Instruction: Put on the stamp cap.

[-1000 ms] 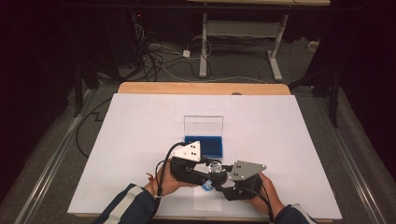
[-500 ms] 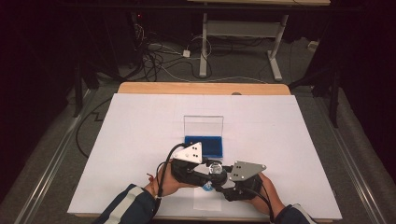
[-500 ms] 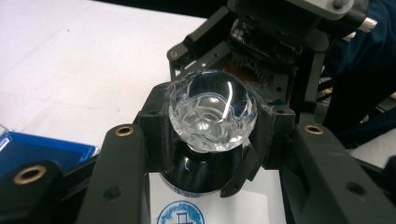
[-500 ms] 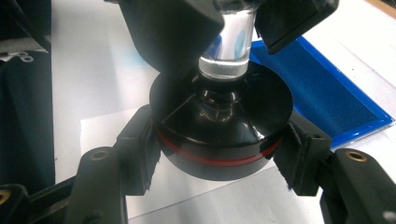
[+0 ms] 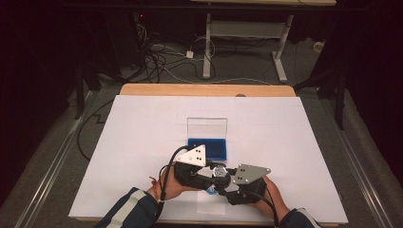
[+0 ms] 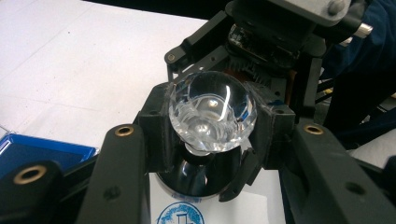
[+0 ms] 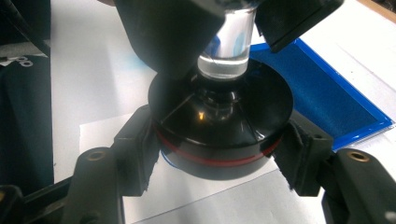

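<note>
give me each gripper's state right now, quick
Left gripper: shut on the clear knob of the stamp.
Right gripper: shut on the stamp's black base, over the white paper.

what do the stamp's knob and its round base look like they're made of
The knob looks like clear glass or acrylic: see-through, faceted, with bright glints. The base looks like glossy black plastic, mirror-like highlights on a smooth moulded dome, with a thin red band near the bottom.
</note>
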`<state>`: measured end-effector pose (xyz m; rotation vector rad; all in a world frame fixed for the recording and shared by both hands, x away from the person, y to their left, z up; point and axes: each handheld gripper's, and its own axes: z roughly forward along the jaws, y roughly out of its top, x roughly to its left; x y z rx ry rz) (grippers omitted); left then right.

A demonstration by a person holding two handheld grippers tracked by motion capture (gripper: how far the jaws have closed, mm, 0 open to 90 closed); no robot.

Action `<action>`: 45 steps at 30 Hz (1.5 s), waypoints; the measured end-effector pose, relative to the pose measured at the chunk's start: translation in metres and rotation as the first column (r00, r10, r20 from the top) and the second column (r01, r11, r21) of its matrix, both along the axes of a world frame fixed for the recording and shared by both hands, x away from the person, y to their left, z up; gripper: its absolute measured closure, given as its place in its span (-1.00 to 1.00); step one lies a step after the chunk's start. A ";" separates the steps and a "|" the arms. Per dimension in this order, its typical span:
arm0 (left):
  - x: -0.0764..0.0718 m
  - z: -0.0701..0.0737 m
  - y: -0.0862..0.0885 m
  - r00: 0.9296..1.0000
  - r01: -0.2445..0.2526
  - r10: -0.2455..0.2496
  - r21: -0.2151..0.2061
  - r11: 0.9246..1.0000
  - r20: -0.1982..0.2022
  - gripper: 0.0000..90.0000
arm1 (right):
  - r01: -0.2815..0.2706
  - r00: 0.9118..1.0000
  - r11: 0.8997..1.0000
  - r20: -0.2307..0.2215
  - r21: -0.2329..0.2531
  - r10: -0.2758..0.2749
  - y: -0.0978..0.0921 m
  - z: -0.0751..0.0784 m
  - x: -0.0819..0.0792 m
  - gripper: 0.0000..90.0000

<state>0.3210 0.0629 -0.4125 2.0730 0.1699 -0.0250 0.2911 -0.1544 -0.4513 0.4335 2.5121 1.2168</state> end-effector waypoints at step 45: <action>0.000 0.016 0.020 0.998 -0.044 0.045 -0.017 0.999 0.050 0.21 | 0.063 0.993 0.998 0.103 0.000 -0.063 -0.023 0.008 -0.002 -0.54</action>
